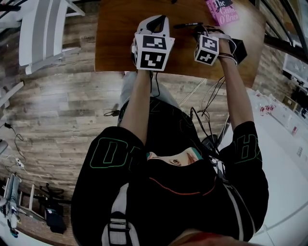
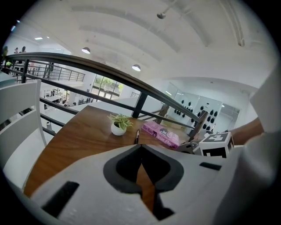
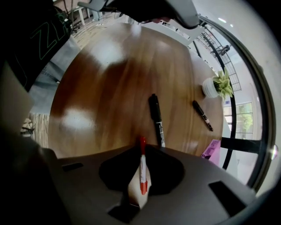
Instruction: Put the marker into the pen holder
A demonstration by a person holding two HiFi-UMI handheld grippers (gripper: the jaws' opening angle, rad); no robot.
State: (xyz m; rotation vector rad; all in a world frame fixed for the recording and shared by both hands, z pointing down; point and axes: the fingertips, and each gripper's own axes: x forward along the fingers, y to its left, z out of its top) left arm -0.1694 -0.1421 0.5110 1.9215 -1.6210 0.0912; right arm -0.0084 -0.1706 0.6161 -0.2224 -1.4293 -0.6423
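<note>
Wood-plank floor (image 1: 62, 120) runs under a wooden table (image 1: 120, 43), and we reach over its near edge with both arms stretched out ahead. Our left forearm (image 1: 139, 101) ends in the left gripper (image 1: 157, 21), aimed low across the tabletop. In the left gripper view its jaws meet at the tips with nothing between them.

Our right forearm (image 1: 237, 91) carries the right gripper (image 1: 208, 38), tipped steeply down at the wood. In the right gripper view its jaws press in on both sides of the red marker (image 3: 142, 169). It lies lengthwise in the slit between them, its red cap poking out past the tips. We cannot tell whether it rests on the table or is lifted off it.

Just beyond those tips lies a black marker (image 3: 156, 118), close to the red cap but apart from it. Farther right a black pen (image 3: 202, 115) lies near a small potted plant (image 3: 217, 85). A pink book (image 1: 222, 10) sits at the far edge. A white chair (image 1: 43, 29) stands left of the table, and cables (image 1: 207, 105) hang by our right side.
</note>
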